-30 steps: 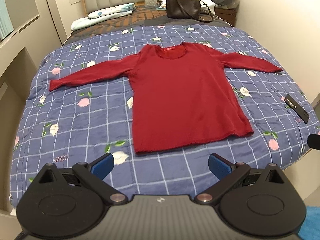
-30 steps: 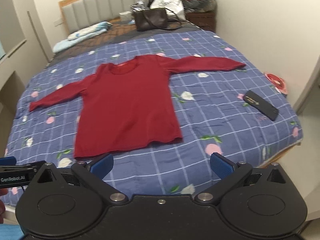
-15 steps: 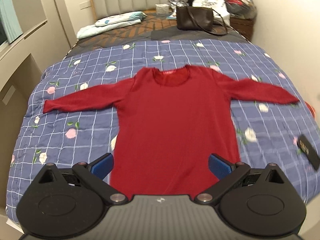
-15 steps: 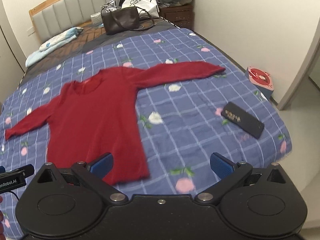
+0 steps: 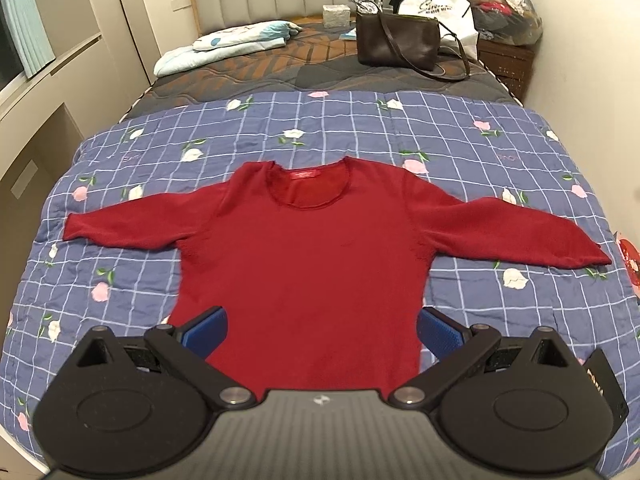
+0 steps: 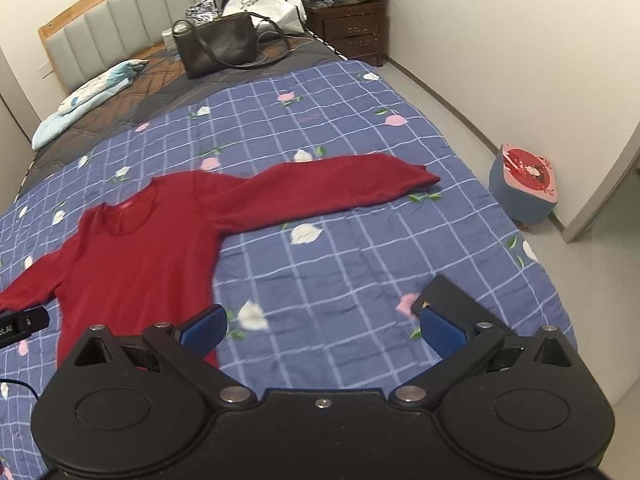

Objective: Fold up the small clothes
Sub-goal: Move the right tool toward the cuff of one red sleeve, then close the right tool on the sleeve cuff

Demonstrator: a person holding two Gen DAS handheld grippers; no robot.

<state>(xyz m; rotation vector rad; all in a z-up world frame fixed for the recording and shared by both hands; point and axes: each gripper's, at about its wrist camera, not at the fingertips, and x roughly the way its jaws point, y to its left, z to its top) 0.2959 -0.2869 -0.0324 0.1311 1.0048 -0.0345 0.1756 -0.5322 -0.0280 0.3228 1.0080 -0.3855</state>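
Note:
A dark red long-sleeved top (image 5: 312, 264) lies flat on the blue floral quilt (image 5: 120, 280), neck toward the headboard, both sleeves spread out. My left gripper (image 5: 322, 330) hovers open above the lower part of the top's body, nothing between its blue pads. In the right wrist view the same red top (image 6: 140, 256) lies to the left, its right sleeve (image 6: 340, 188) stretched across the quilt. My right gripper (image 6: 322, 330) is open over bare quilt to the right of the top's hem, holding nothing.
A black flat case (image 6: 460, 300) lies on the quilt by my right fingers. A brown handbag (image 5: 396, 42), white bag (image 5: 436, 12) and folded light blanket (image 5: 224, 44) sit near the headboard. A blue stool (image 6: 524, 186) stands on the floor right of the bed.
Both grippers have moved forward over the bed. The left one now hangs over the top's body instead of before its hem; the right has swung right, toward the sleeve and black case.

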